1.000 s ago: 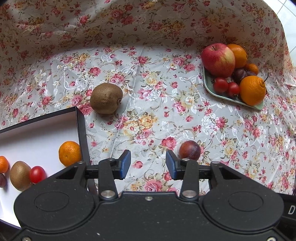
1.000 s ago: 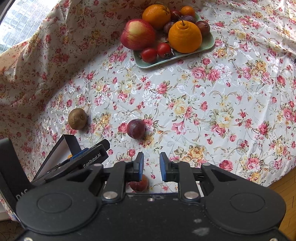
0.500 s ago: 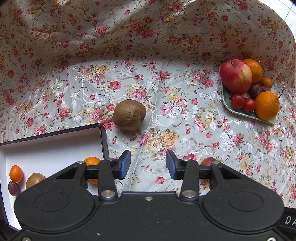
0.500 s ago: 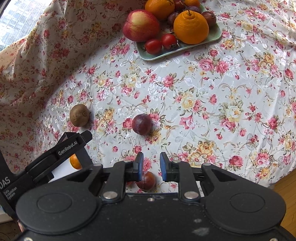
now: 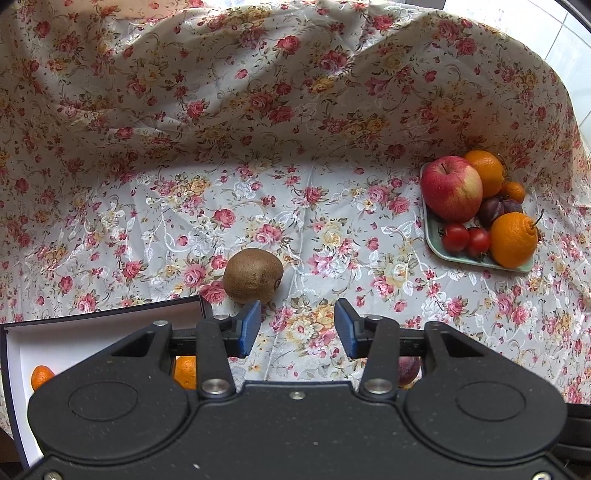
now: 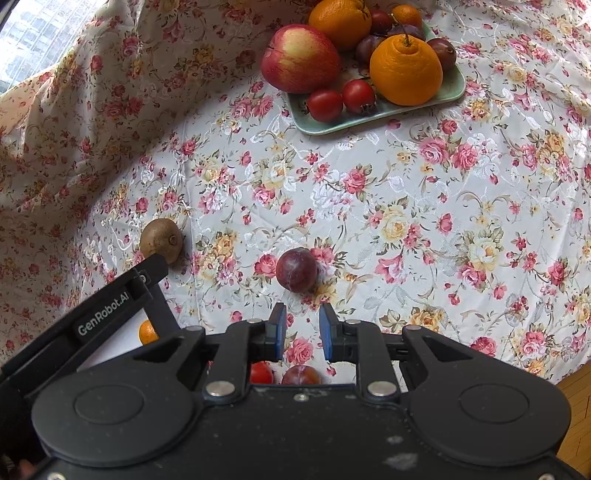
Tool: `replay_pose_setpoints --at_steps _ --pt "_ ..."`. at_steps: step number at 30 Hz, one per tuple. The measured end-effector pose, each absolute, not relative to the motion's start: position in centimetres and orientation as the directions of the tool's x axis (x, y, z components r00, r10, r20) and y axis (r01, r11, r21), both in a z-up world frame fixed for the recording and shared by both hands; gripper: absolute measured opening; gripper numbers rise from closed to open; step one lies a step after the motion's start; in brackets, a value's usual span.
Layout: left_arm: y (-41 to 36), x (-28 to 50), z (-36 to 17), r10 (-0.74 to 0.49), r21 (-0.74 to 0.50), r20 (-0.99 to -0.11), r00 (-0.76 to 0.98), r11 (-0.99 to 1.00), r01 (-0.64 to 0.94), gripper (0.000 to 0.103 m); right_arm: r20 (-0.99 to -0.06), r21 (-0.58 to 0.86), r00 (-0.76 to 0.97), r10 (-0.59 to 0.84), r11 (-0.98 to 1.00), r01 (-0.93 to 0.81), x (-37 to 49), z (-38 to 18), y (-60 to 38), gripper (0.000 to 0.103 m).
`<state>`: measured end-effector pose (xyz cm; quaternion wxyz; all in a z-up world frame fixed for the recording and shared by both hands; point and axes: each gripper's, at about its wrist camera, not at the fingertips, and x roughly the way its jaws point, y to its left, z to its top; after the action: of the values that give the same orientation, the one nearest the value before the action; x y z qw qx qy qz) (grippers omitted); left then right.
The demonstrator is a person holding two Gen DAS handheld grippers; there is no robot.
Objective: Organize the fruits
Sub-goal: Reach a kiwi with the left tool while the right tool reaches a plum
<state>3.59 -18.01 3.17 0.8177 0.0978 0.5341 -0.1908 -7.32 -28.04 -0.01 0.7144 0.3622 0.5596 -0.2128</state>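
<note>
Two tongs hang over a surface draped in a rose-print cloth, both pointing steeply down. The left tongs stand released with nothing between the blue pads; their jaws have just been opening. Just beyond the left pad lies a brown kiwi on the cloth, close to the corner of a dark-edged box with a white inside. Through the frame of the tongs two small oranges show in that box, one near its left wall and one near its right wall.

The right tongs have their pads drawn close together, a narrow slit left between them, and nothing is gripped. A dark plum rests on the cloth just ahead of the tips, apart from them. Below the pads, partly hidden by the tongs' body, sit another plum and a small red tomato.

Far across the cloth a pale green tray carries the remaining fruit: a red apple, a knobbed orange, a second orange behind, two small tomatoes at the front edge, several plums and a tiny orange. In the right wrist view the left tool's black arm, lettered GenRobot.AI, crosses the lower left corner, overlapping the kiwi's edge.
</note>
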Motion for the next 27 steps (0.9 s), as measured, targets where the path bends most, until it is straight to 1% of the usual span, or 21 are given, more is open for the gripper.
replay_pose_setpoints --at_steps 7,12,20,24,27 --pt "-16.8 5.2 3.1 -0.190 -0.030 -0.911 0.367 0.916 0.400 0.053 -0.951 0.268 0.300 0.070 0.667 0.695 -5.5 -0.6 -27.4 0.024" --pt "-16.0 6.4 2.9 -0.188 -0.045 -0.913 0.362 0.928 0.370 0.053 -0.950 0.261 0.307 0.054 0.675 0.690 -4.0 -1.2 -27.1 0.025" --pt "-15.7 7.4 2.4 -0.182 -0.054 -0.919 0.350 0.936 0.348 0.053 -0.972 0.152 0.232 -0.024 0.691 0.707 -2.3 -3.6 -26.9 0.026" --pt "-15.5 7.8 2.2 -0.191 -0.069 -0.925 0.330 0.935 0.348 0.053 -0.978 0.136 0.207 -0.019 0.694 0.707 -1.8 -4.4 -27.0 0.026" --pt "-15.4 8.0 2.6 -0.200 -0.068 -0.917 0.346 0.931 0.357 0.053 -0.981 0.118 0.195 -0.026 0.713 0.691 -1.4 -4.8 -26.6 0.028"
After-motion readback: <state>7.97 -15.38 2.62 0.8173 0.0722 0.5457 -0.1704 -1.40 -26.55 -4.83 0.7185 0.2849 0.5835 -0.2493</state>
